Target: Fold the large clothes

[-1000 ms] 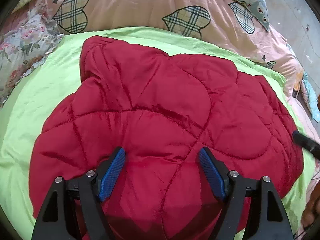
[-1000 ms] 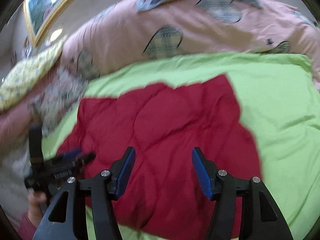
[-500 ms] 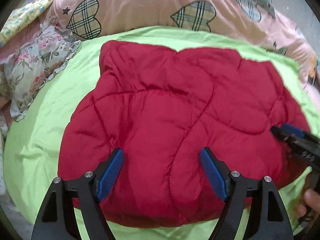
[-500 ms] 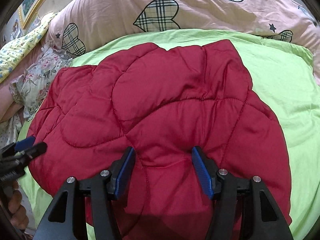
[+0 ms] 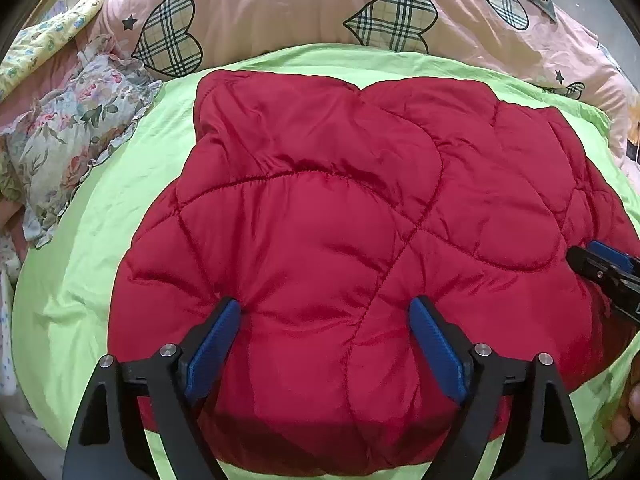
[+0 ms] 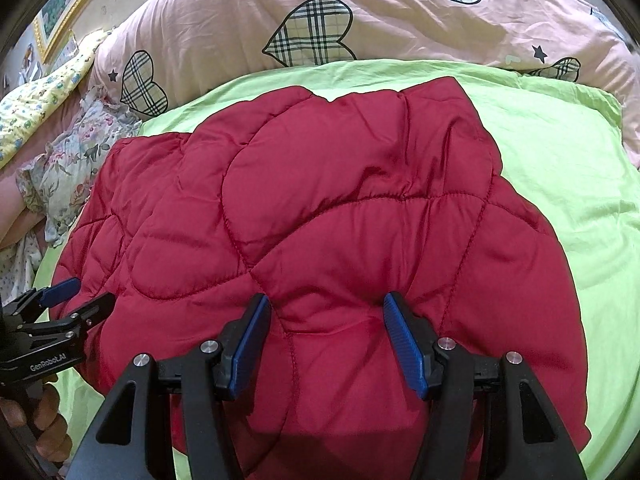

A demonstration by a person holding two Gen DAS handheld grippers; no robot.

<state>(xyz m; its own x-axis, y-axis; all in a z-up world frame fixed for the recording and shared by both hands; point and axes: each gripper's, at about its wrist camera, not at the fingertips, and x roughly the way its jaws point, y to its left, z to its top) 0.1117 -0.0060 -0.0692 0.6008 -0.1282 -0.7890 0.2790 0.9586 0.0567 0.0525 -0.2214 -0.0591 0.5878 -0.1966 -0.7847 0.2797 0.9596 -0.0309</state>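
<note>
Since a second ago our right gripper (image 6: 324,312) has come down close over the puffy red quilted jacket (image 5: 340,216), which then sat smaller and blurred in its view, and our left gripper (image 5: 324,316) has drawn back a little, so that the jacket's near hem now shows whole below it. We count two grippers, each with two black fingers carrying blue ribbed pads (image 5: 212,344). The left gripper's jaws are opening; the jacket fabric bulges up between its pads, whose tips dent the padding on either side without pinching it. The right gripper's jaws stand moderately apart, their tips sunk into the padding with a mound of red fabric between them, and we cannot tell whether they truly squeeze it. Each gripper also shows at the edge of the other's view, touching the jacket's side, with bare fingers (image 6: 48,416) wrapped round the left one's handle.

One jacket lies spread, partly folded, in the middle of the single lime green sheet (image 5: 132,168), which surrounds it on all sides. Beyond the sheet we see one pink quilt printed with plaid hearts (image 5: 288,4); three hearts show whole from the left wrist. To the left lies one floral frilled cushion (image 5: 64,136), and beside it one yellow flowered cloth (image 6: 44,92). Farthest off, one gold picture frame (image 6: 68,8) hangs on the wall.
</note>
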